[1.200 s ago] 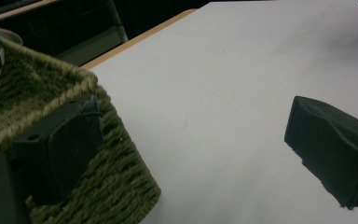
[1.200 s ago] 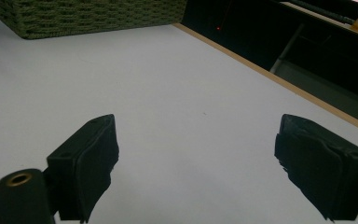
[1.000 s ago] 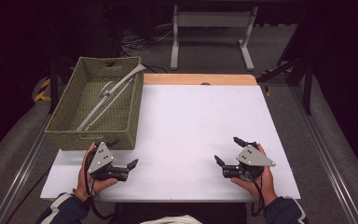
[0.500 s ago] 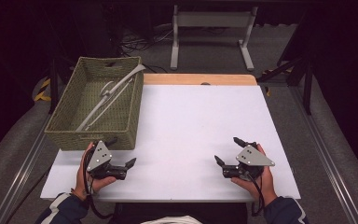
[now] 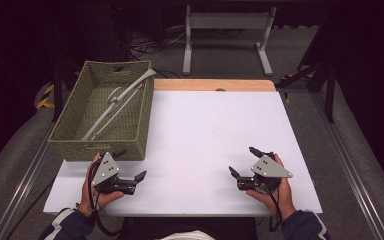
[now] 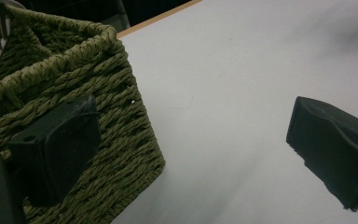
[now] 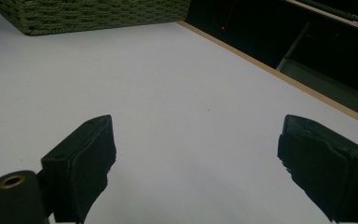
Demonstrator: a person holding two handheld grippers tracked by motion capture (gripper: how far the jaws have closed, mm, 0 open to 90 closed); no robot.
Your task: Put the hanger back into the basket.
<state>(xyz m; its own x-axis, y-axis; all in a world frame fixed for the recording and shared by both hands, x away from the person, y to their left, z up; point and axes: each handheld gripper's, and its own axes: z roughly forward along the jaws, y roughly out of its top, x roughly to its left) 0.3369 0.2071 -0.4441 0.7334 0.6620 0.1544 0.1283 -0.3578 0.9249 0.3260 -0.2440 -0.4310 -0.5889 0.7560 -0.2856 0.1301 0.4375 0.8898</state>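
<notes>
Basket (image 5: 130,131) on table (image 5: 215,130), left gripper (image 5: 129,168) beside it.

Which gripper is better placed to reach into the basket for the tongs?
Probably the left. The left gripper sits open right beside the basket, at its near corner, with the tongs lying inside. The right gripper, also open, is far across the bare table.

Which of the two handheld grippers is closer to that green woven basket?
The left. The left gripper sits just in front of the green woven basket, by its near right corner. The right gripper is well off to the basket's right, across the white table.
</notes>
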